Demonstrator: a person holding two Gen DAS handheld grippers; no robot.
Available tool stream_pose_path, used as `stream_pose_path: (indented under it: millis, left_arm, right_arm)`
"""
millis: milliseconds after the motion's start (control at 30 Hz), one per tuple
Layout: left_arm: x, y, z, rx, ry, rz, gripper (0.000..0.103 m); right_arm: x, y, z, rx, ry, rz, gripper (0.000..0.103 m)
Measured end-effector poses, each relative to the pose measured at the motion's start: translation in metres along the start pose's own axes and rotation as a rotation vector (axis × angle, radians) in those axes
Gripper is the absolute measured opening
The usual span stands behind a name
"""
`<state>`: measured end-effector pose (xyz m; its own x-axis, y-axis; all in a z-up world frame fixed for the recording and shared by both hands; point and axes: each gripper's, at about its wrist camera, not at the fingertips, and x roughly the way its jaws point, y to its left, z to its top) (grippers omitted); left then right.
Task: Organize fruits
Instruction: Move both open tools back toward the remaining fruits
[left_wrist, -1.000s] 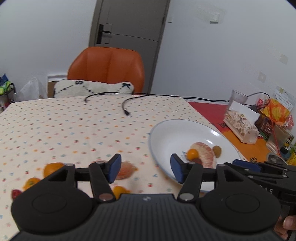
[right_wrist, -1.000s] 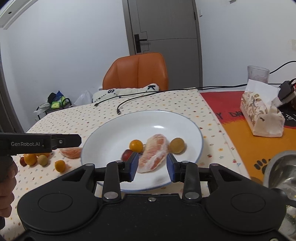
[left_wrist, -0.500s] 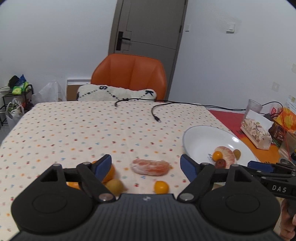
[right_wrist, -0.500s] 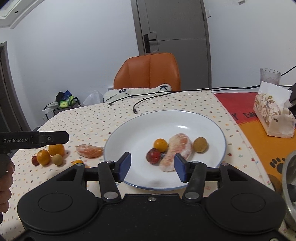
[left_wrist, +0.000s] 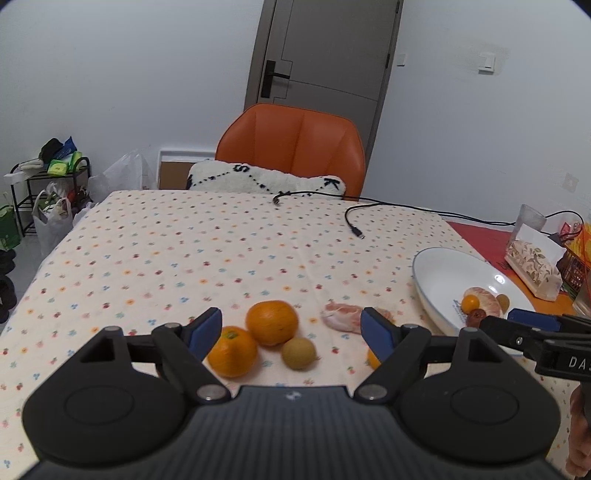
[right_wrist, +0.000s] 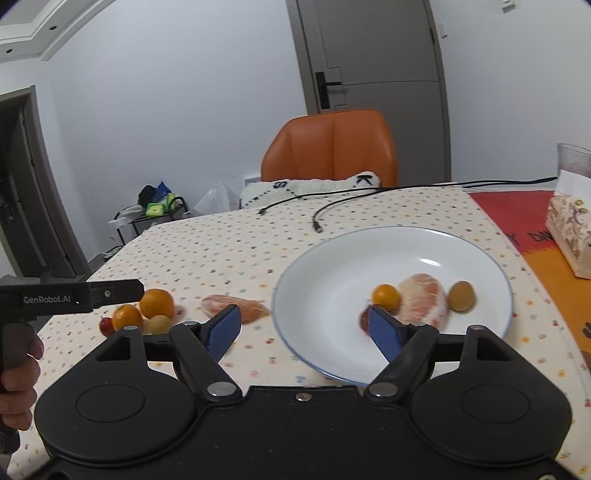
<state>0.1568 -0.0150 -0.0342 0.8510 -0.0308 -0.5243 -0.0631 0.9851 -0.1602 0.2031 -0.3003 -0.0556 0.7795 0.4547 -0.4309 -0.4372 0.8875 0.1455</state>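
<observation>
A white plate (right_wrist: 480, 251) holds a peeled grapefruit piece (right_wrist: 423, 295), a small orange fruit (right_wrist: 386, 296), a green-brown fruit (right_wrist: 461, 295) and a dark red fruit partly hidden by my right finger. The plate also shows in the left wrist view (left_wrist: 439, 273). My right gripper (right_wrist: 304, 328) is open and empty at the plate's near-left rim. On the cloth lie two oranges (left_wrist: 271, 322) (left_wrist: 232, 350), a green-brown fruit (left_wrist: 298, 353) and a peeled segment (left_wrist: 343, 316). My left gripper (left_wrist: 291, 330) is open and empty, just short of these fruits.
A tissue box (left_wrist: 533, 264) and a glass (left_wrist: 530, 221) stand at the right on a red-orange mat (right_wrist: 546, 258). Black cables (left_wrist: 354, 221) lie across the far cloth. An orange chair (left_wrist: 291, 147) with a cushion stands behind the table.
My left gripper has swung left from the plate to the loose fruits and opened wider. My right gripper has let go of the grapefruit piece, opened wide and drawn back left.
</observation>
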Motion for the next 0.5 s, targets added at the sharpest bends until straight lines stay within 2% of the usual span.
stream_pose_path:
  millis: [367,500]
  left_arm:
    - [0.003,0.021,-0.008,-0.032,0.008,0.03,0.077]
    - [0.007,0.025,-0.009,-0.04,0.008,0.035,0.069]
  right_arm:
    - [0.01,0.025,0.001,-0.031,0.009,0.059,0.075]
    - [0.013,0.033,0.0,-0.043,0.012,0.08,0.073]
